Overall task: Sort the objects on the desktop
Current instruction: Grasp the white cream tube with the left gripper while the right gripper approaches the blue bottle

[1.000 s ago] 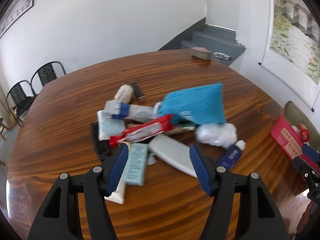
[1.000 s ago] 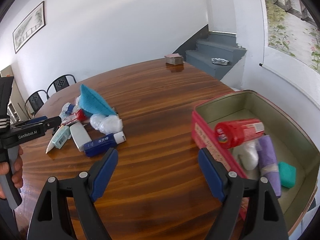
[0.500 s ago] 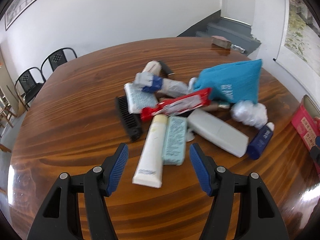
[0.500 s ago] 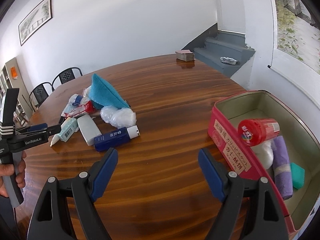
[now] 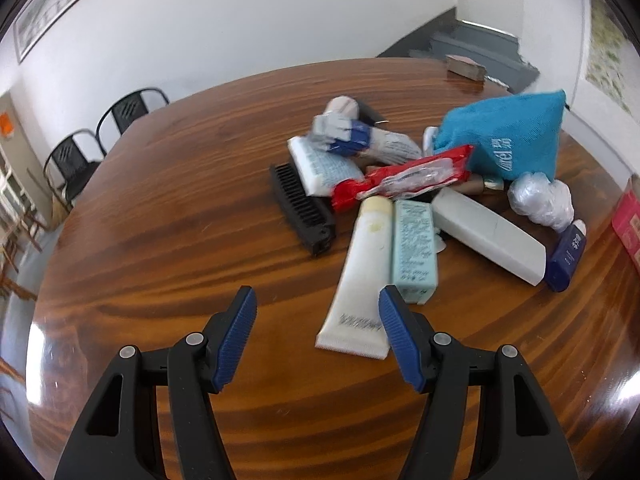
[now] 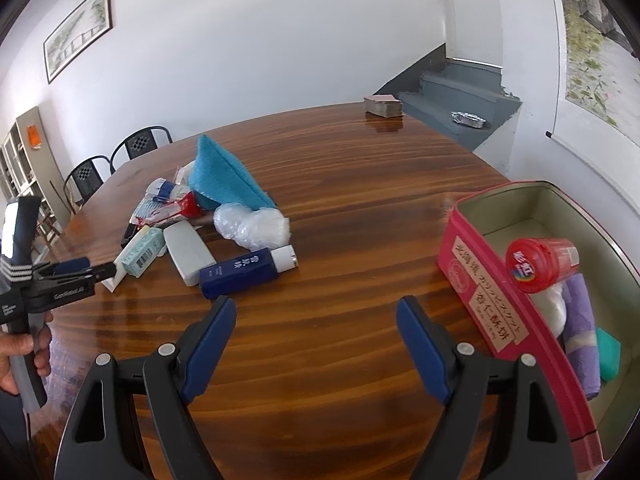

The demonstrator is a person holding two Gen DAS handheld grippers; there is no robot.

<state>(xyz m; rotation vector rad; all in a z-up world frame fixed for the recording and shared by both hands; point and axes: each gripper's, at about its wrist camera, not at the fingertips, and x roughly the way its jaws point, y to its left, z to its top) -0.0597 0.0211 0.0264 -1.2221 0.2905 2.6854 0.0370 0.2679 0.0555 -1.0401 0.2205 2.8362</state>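
A home-like room: round wooden table (image 6: 360,200), metal chairs (image 6: 116,160), framed picture (image 6: 76,32), grey stairs (image 6: 460,96), wall scroll (image 6: 596,52).

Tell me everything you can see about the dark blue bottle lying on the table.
The dark blue bottle is boxy and glossy, probably plastic, with white characters printed down its face and a white cap with a silvery tip. It lies flat on its side on the wooden table, at the pile's edge nearest the red tin. Its base end rests against the pale grey flat case; the crinkled clear plastic bundle sits just behind it. Neither gripper touches it.
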